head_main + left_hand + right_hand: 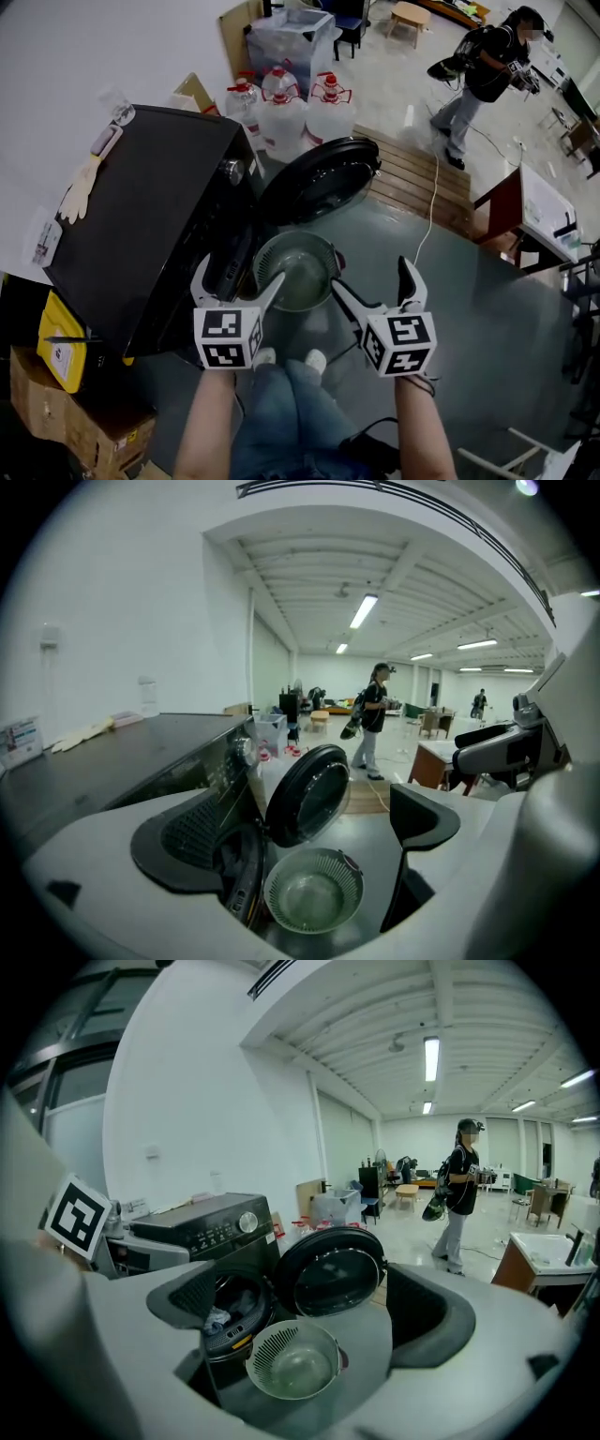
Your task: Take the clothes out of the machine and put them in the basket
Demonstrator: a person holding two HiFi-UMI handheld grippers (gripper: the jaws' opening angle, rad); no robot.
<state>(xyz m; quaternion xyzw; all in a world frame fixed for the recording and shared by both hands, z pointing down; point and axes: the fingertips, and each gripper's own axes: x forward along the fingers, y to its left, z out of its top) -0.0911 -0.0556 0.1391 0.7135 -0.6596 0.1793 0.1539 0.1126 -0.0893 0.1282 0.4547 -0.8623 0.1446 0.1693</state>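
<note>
On the grey floor just in front of the washing machine (141,225) sits one round plastic basket (295,272), pale green, with slotted walls and a smooth bottom. One machine stands at the left: a boxy, dark, glossy cabinet with a silver dial. Its single round door (319,178), black-rimmed with domed glass, is swung open to the right. Inside the drum lie the clothes (217,1318), a crumpled bundle of pale and dark cloth. Two grippers hang near the basket, the left gripper (241,272) and the right gripper (370,274). Each has its two white, black-padded jaws spread wide and grips nothing. Farther off stand three clear water jugs (281,108) with red caps, and one person (483,70) stands at the far right.
</note>
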